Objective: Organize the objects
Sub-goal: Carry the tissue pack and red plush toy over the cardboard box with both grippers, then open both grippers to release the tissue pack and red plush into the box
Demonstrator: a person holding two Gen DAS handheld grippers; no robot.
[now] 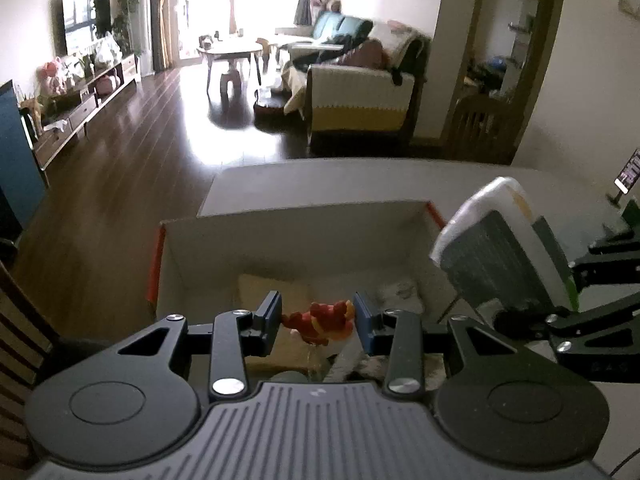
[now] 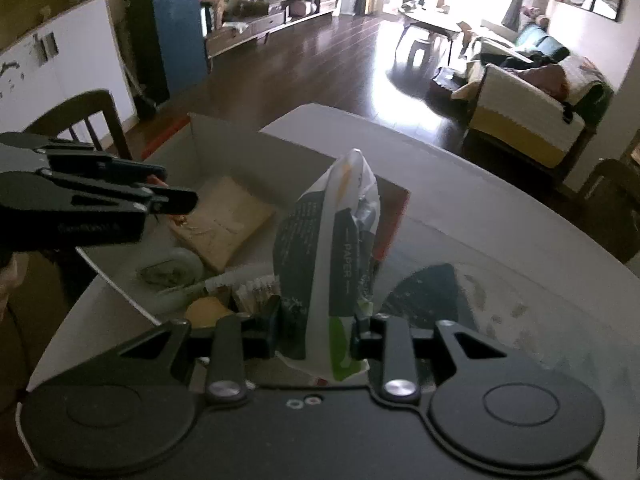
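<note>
Tissue packet, soft and printed grey, white and green, is clamped upright between the closed-in jaws of the right gripper, just above the right edge of an open cardboard box. The box is set on a pale grey table. Over the box interior, the left gripper is held partly open around a small red and yellow toy; whether the pads touch it cannot be told. A tan pouch and other small items are seen lying inside the box. Beyond the table, a dark glossy wooden floor is seen, with a sofa far right and a television far left.
</note>
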